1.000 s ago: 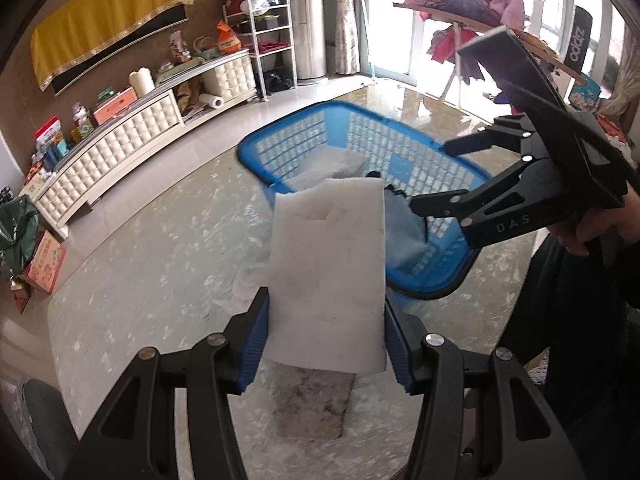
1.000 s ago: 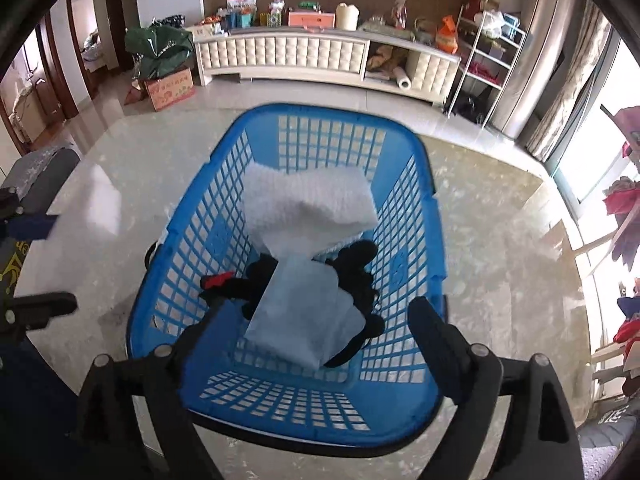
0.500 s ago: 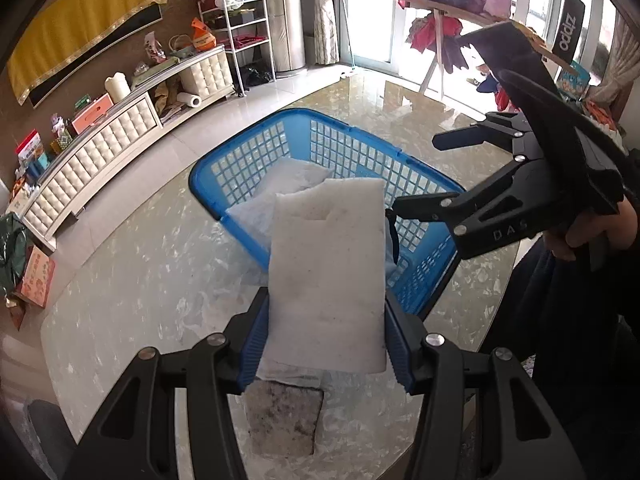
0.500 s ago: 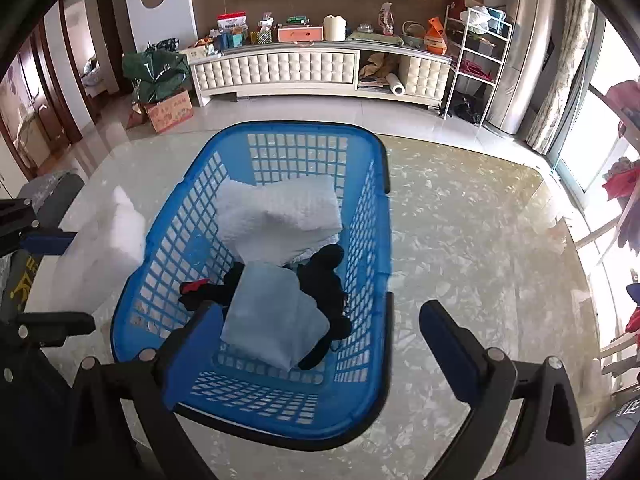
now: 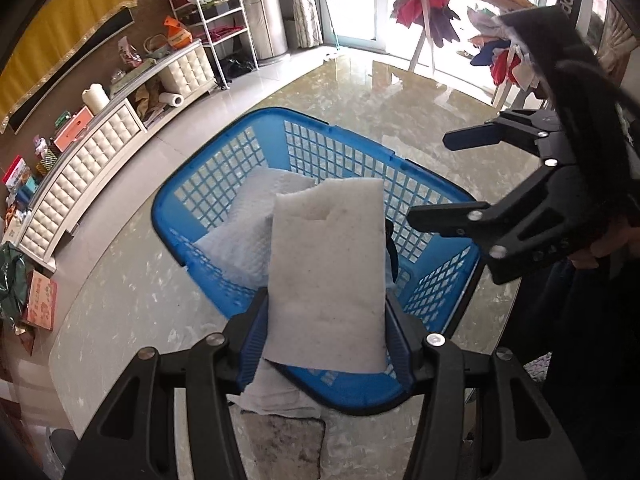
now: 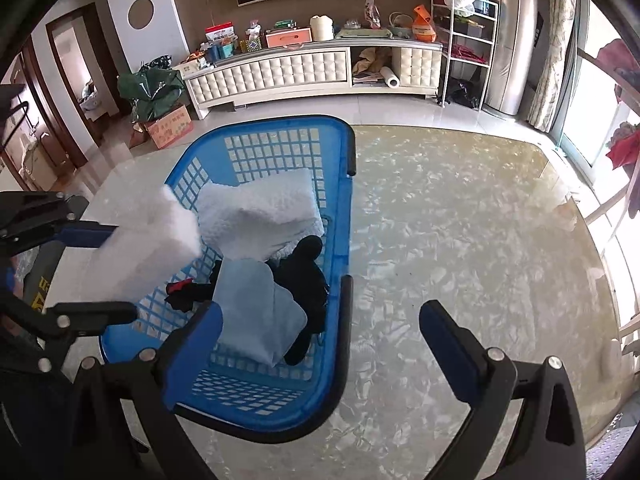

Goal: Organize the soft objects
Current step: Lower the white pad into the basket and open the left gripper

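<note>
My left gripper [image 5: 326,320] is shut on a white foam pad [image 5: 326,272] and holds it over the near rim of the blue laundry basket [image 5: 280,118]. In the right wrist view the same pad [image 6: 148,252] hangs over the basket's left wall [image 6: 184,168]. Inside the basket lie a white quilted cloth [image 6: 260,208], a light blue cloth [image 6: 256,312] and a black garment [image 6: 308,276]. My right gripper [image 6: 320,340] is open and empty over the basket's right rim; it also shows at the right of the left wrist view [image 5: 436,178].
The basket stands on a glossy marbled table [image 6: 460,240]. A grey-white cloth [image 5: 276,396] and a dark mat [image 5: 280,448] lie on the table under my left gripper. A white cabinet [image 6: 280,72] and a clothes rack [image 5: 432,8] stand beyond the table.
My left gripper has carried the foam pad forward, from short of the basket to over its near rim. My right gripper has shifted right, toward the basket's right rim.
</note>
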A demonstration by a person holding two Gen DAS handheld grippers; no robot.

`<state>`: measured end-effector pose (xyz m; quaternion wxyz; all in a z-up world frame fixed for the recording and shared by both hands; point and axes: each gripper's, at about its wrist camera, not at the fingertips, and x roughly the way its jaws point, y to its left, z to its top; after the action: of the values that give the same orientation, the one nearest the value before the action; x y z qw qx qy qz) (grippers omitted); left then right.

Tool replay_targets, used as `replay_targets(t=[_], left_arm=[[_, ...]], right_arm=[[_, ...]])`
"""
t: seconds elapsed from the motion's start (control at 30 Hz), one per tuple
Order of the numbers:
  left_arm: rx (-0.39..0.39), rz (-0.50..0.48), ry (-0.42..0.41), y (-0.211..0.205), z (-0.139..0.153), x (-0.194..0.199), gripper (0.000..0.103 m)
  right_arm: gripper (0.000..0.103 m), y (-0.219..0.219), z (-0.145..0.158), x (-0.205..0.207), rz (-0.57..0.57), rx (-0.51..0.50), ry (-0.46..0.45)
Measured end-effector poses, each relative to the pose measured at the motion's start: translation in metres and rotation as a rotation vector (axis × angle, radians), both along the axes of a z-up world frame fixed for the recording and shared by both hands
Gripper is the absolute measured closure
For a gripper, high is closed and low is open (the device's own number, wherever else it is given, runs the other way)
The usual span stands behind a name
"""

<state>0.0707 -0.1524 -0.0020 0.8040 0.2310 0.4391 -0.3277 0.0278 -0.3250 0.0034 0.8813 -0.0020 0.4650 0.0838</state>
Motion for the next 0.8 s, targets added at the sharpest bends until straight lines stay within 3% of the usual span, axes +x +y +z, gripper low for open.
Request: replay_targets(t=[0.43,0.8], left_arm=[[0.118,-0.098,0.028,-0.036,-0.028,0.012,0.052],[0.145,-0.127,0.045,-0.045,-0.039,0.02,0.051]], right_arm=[[0.004,-0.013,-0.009,-0.002,-0.021,-0.003,0.035],[0.004,-0.022,-0.015,-0.001,-0.04,-0.009,0.057]])
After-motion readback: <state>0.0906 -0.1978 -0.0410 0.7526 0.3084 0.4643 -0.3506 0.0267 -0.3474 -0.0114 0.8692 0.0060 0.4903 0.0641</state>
